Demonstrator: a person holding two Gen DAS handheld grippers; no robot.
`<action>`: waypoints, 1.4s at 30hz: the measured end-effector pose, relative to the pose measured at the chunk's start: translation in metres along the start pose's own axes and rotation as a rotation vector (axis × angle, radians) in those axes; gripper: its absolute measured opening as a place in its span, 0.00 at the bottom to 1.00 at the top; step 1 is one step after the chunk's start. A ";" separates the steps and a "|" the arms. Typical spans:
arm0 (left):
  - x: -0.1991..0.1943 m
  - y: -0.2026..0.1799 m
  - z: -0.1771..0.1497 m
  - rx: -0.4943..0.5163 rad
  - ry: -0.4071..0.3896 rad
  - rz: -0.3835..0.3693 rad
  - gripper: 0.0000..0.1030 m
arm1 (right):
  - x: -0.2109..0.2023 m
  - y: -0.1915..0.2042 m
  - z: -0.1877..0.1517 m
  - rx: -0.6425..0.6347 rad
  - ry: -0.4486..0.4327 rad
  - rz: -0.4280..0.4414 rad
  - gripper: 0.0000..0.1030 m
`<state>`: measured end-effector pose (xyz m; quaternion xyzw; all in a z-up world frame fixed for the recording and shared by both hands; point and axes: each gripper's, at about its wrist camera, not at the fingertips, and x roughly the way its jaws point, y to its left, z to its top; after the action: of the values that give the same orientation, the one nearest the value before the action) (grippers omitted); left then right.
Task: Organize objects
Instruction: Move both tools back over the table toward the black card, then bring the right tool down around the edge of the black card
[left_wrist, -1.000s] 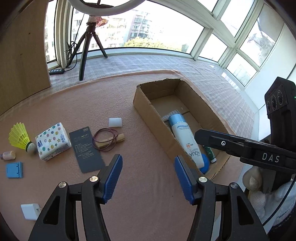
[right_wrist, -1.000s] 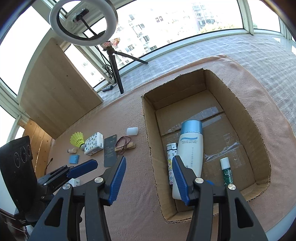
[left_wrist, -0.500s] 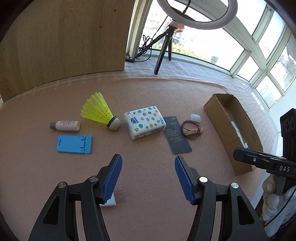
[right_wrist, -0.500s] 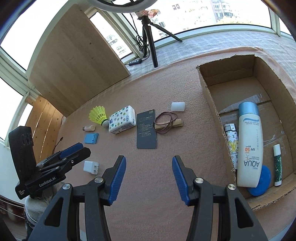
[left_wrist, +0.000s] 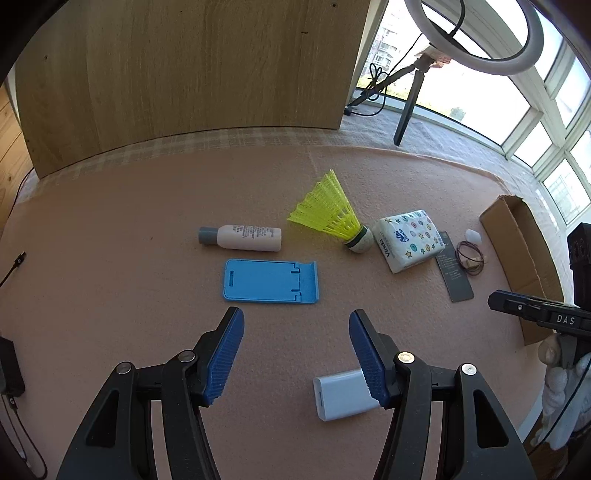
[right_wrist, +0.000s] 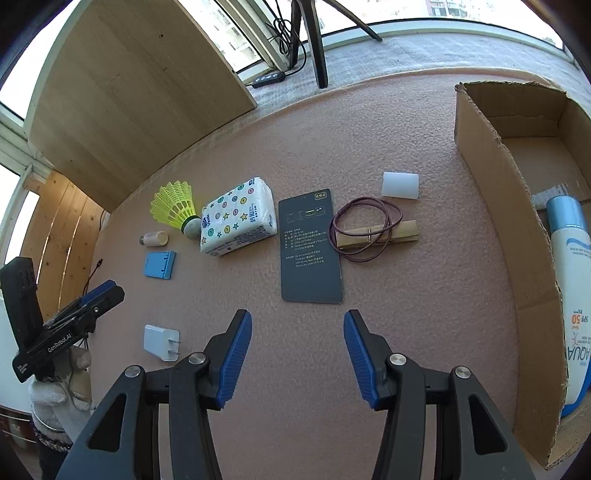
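A pink felt mat by a sunlit bay window carries the clutter; the left gripper (left_wrist: 295, 350) hangs empty, jaws half spread, just short of the flat blue phone stand (left_wrist: 270, 281), long axis lying across the jaw gap. The right gripper (right_wrist: 297, 352), likewise half spread and empty, faces the dark card (right_wrist: 309, 246) ahead, lengthwise to it; the left looks nearer its target.
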<state>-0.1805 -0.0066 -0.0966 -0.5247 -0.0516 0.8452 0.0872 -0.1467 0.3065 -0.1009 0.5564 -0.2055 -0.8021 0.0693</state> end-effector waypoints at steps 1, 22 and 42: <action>0.004 0.001 0.002 -0.001 0.006 0.009 0.61 | 0.004 0.002 0.002 -0.007 0.003 -0.014 0.47; 0.065 -0.005 0.025 0.032 0.084 0.131 0.74 | 0.046 0.023 0.023 -0.105 0.060 -0.162 0.54; 0.064 0.013 0.020 -0.014 0.073 0.063 0.78 | 0.056 0.034 0.036 -0.167 0.057 -0.257 0.36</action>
<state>-0.2274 -0.0068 -0.1465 -0.5573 -0.0377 0.8273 0.0589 -0.2044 0.2654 -0.1254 0.5931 -0.0628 -0.8025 0.0179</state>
